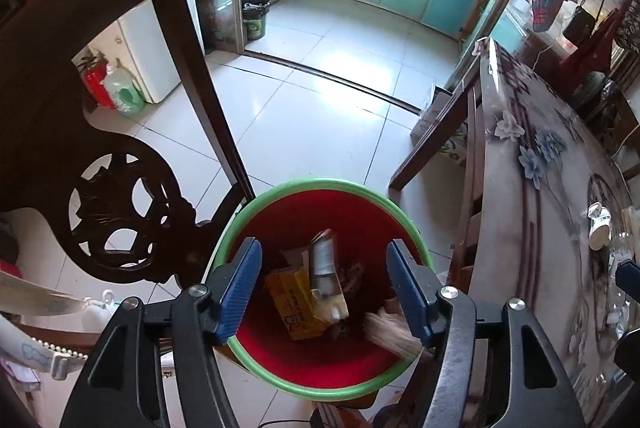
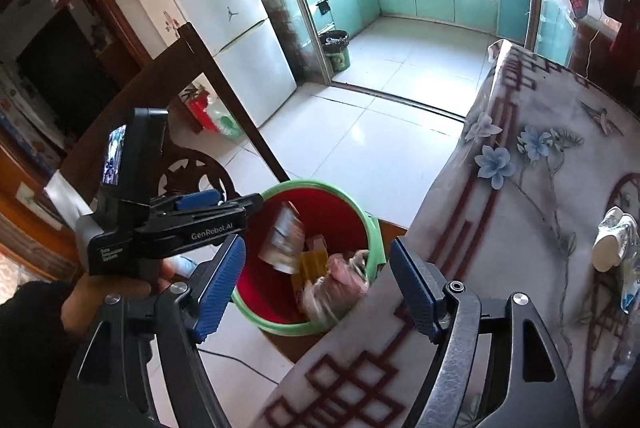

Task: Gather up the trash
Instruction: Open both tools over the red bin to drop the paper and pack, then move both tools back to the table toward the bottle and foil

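A red bin with a green rim (image 1: 320, 184) stands on the floor between a chair and the table; it also shows in the right wrist view (image 2: 316, 186). My left gripper (image 1: 324, 288) is open directly above it. A blurred silver wrapper (image 1: 326, 268) is in mid-air over the bin, also in the right wrist view (image 2: 282, 242). Inside lie a yellow packet (image 1: 296, 308) and crumpled plastic (image 2: 340, 284). My right gripper (image 2: 316, 286) is open and empty beside the table edge. The left gripper body (image 2: 180, 228) shows at the left of that view.
A dark carved wooden chair (image 1: 108, 164) stands left of the bin. The table with a flowered cloth (image 2: 540, 188) is on the right, with a white cup (image 2: 612, 244) lying on it. A fridge (image 2: 224, 16) and kitchen doorway are behind.
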Demonstrator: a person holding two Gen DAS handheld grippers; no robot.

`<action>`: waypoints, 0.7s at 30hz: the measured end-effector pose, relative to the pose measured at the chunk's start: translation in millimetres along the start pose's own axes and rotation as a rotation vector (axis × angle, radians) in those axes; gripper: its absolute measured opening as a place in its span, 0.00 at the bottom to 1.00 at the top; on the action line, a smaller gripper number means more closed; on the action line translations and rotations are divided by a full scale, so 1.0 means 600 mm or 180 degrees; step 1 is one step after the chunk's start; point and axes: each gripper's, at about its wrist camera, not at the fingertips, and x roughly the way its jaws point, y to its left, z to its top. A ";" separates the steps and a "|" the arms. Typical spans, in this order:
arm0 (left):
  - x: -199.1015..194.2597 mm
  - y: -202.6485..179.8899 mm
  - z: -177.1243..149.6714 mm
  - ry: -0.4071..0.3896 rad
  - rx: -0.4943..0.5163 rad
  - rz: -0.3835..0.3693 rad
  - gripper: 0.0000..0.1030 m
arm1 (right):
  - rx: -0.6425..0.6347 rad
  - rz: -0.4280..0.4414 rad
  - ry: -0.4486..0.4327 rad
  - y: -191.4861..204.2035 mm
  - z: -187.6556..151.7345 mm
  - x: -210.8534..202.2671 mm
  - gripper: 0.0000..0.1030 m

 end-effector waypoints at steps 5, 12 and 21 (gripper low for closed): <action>-0.017 -0.021 -0.010 -0.0023 0.0085 -0.0144 0.63 | 0.0189 -0.0020 0.0035 -0.035 -0.016 -0.027 0.74; -0.049 -0.115 -0.046 -0.0083 0.0490 -0.0385 0.63 | 0.0724 -0.0515 -0.0063 -0.166 -0.084 -0.112 0.74; -0.095 -0.289 -0.093 -0.0076 0.0942 -0.0772 0.63 | 0.1501 -0.1494 -0.0108 -0.370 -0.186 -0.268 0.82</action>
